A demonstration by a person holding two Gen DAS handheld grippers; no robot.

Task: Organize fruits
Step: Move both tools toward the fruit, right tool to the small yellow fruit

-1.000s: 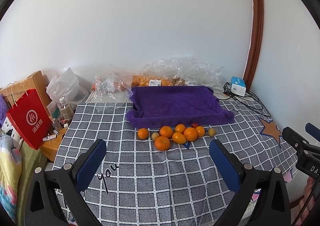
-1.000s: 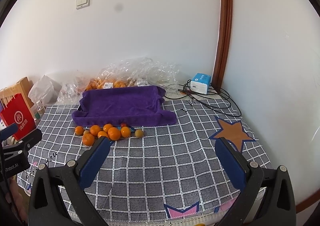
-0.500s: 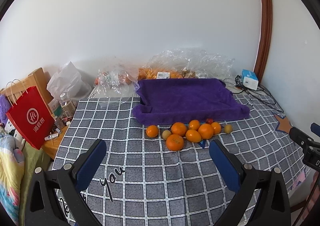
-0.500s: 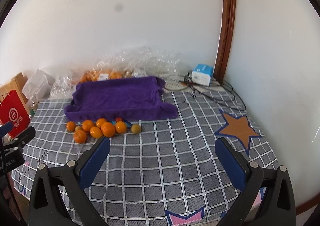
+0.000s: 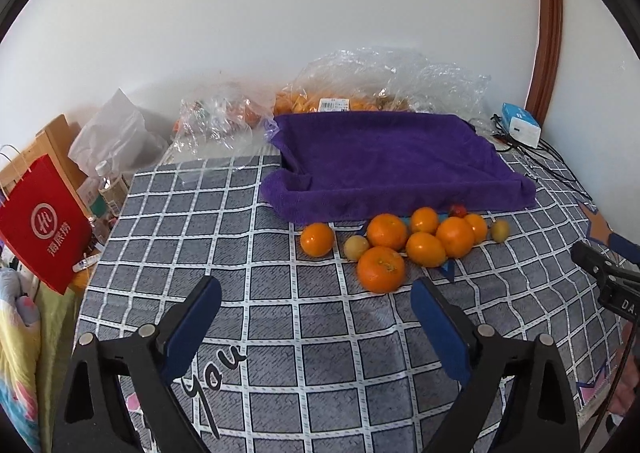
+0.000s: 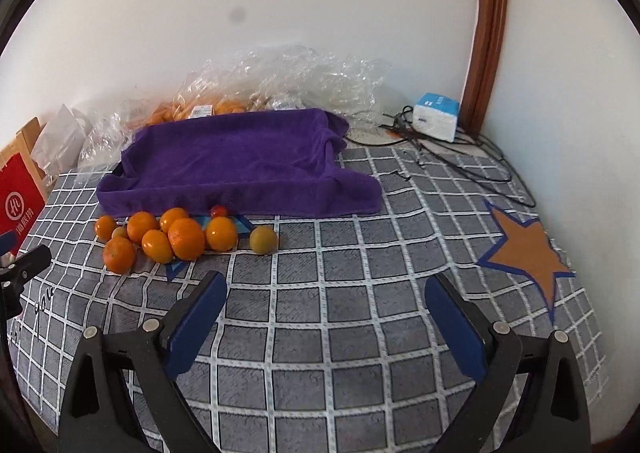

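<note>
- Purple towel-lined tray (image 5: pixel 392 161): lies at the back of the desk (image 5: pixel 280 333), under its checked cloth. You see nothing in it; every loose fruit lies in front of its near edge.
- Clear plastic bags (image 5: pixel 384 85): crumpled behind the tray, against the wall; they hold orange fruit, count unclear.
- Cluster of oranges (image 5: pixel 404 241): packed touching, with small yellow-green fruits (image 6: pixel 263 239) and one red fruit (image 6: pixel 218 211) at the tray's edge. Nudge one and the neighbours may well roll.
- Left hand-held gripper (image 5: pixel 316 305): jaws wide but narrowing, nothing between them. The nearest orange (image 5: pixel 381 269) sits just ahead; if you close early you will likely push it away.
- Right hand-held gripper (image 6: pixel 326 301): likewise wide, narrowing, empty. Both aim near one cluster, so you risk a collision.
</note>
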